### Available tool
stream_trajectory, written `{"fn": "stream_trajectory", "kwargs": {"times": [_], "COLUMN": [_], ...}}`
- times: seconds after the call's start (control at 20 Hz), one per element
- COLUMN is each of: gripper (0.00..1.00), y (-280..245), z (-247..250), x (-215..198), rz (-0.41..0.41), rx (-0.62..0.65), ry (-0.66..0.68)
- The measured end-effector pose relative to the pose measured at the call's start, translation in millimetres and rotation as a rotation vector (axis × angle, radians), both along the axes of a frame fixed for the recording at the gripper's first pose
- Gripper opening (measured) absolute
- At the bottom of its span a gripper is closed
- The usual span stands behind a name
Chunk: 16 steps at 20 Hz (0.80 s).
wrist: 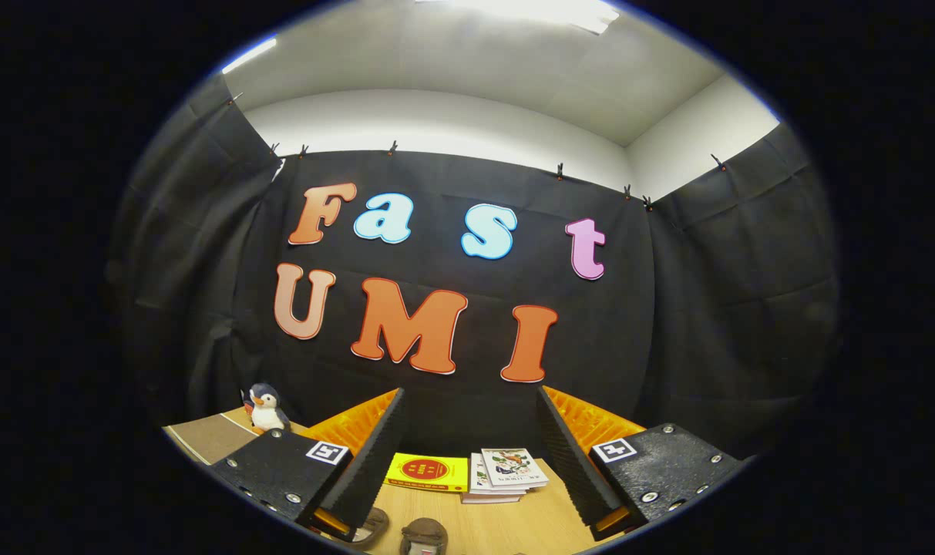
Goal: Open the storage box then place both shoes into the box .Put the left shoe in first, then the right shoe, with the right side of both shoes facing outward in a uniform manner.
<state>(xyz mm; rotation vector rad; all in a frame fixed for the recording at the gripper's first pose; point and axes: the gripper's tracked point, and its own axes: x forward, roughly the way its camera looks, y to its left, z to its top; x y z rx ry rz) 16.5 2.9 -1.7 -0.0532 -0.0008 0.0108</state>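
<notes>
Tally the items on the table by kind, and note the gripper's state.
Penguin plush toy: 1
Yellow book: 1
White books in a stack: at least 2
Brown shoes, partly seen near the fingers: 2
Total: at least 6
Gripper: open, holding nothing.

No text on the yellow book (427,472) or magazines (507,474) is legible.
</notes>
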Motion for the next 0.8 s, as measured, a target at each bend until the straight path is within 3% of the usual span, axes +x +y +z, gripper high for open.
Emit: {"fn": "stream_trajectory", "kwargs": {"times": [0.3, 0.45, 0.8], "gripper": [0.99, 0.99, 0.98], "y": [-1.0, -0.3, 80.6], "z": [-0.1, -5.2, -34.5], "x": [-0.8, -1.0, -2.2], "rz": [0.010, 0.002, 0.216], "rx": [0.022, -0.059, -0.060], "ry": [0.002, 0.000, 0.052]}}
